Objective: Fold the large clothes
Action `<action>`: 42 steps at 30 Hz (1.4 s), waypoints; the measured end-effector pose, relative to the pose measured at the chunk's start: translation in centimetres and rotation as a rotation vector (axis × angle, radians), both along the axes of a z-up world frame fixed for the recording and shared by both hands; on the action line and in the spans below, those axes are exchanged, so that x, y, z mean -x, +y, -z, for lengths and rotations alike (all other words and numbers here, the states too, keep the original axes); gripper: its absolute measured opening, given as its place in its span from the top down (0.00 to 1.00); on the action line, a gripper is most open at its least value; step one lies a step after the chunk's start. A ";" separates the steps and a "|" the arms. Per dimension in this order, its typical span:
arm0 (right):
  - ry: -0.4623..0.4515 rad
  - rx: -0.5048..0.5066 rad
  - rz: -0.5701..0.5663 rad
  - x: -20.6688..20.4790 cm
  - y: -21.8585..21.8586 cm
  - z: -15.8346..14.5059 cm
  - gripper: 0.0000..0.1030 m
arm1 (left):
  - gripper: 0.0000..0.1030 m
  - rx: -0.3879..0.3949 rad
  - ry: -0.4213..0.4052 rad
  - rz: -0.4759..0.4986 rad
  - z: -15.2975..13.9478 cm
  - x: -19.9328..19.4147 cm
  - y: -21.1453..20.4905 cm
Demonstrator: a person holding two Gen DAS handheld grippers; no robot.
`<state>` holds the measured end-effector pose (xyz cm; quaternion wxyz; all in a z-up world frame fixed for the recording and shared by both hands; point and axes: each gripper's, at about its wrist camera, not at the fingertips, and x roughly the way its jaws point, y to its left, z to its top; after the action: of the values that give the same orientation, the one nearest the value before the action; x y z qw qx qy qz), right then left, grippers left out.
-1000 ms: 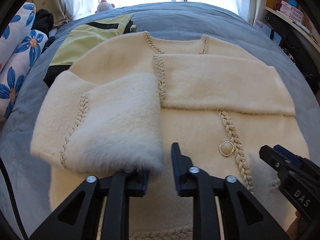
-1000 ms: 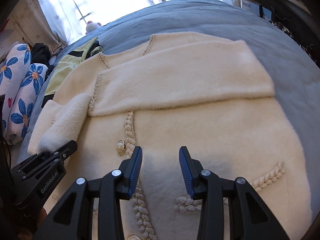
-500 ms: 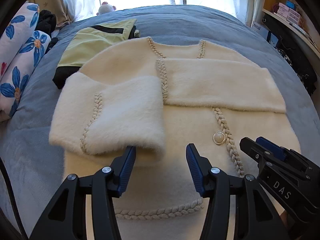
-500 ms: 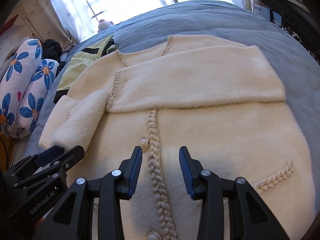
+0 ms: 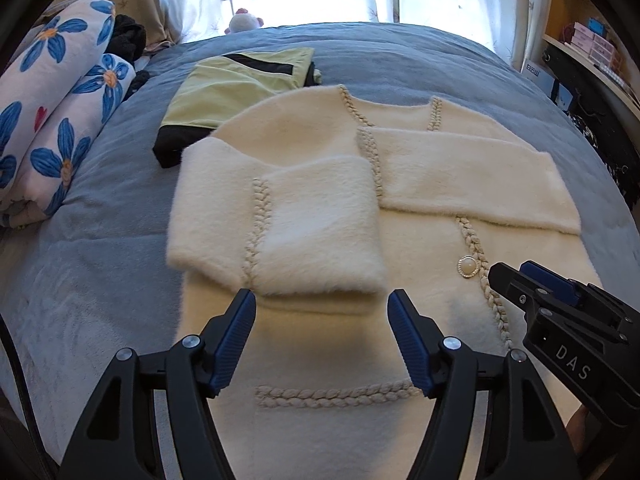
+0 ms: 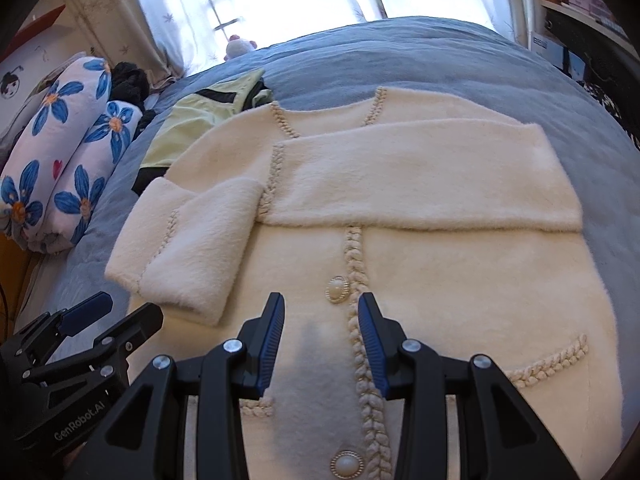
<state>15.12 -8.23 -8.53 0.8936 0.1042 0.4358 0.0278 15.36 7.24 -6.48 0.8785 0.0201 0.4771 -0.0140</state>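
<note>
A fluffy cream jacket [image 5: 400, 208] [image 6: 440, 264] with braided trim and pearl buttons lies front up on the blue bed. Both sleeves are folded across its chest: the left sleeve [image 5: 304, 232] [image 6: 192, 248] doubled back into a thick cuff, the right sleeve [image 6: 420, 176] laid flat. My left gripper [image 5: 322, 328] hovers just short of the left cuff, its jaws opening with nothing between them. My right gripper [image 6: 322, 328] hangs over the button placket, jaws apart, holding nothing. Each gripper shows at the edge of the other's view.
A folded yellow-green and black garment [image 5: 236, 84] lies beyond the jacket at the left. Rolled flower-print bedding [image 5: 52, 112] lines the bed's left side. A small plush toy [image 5: 244, 20] sits by the curtained window. Shelves [image 5: 592, 52] stand at the right. Blue bedcover [image 5: 100, 240] surrounds the jacket.
My left gripper let go of the folded left cuff, opened wider and drew back and up. The right gripper also pulled back toward the hem; more of the jacket shows.
</note>
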 end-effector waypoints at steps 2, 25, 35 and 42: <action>-0.005 0.005 -0.031 -0.1 1.0 -0.2 0.63 | 0.35 0.001 -0.003 -0.016 -0.1 0.3 0.9; -0.063 0.522 -0.471 -3.9 15.4 3.4 0.55 | 0.35 0.084 0.046 -0.252 3.4 1.8 12.5; -0.278 0.193 -0.155 -7.8 5.7 -6.7 0.92 | 0.35 0.095 0.056 -0.233 3.8 1.6 11.5; 0.068 0.001 0.132 -9.7 -6.6 0.8 0.80 | 0.35 0.083 0.072 -0.184 4.3 0.9 10.0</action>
<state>24.80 -14.87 -9.33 0.8781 0.1330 0.4582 -0.0350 14.45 17.20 -10.80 0.8586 -0.0605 0.5070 0.0463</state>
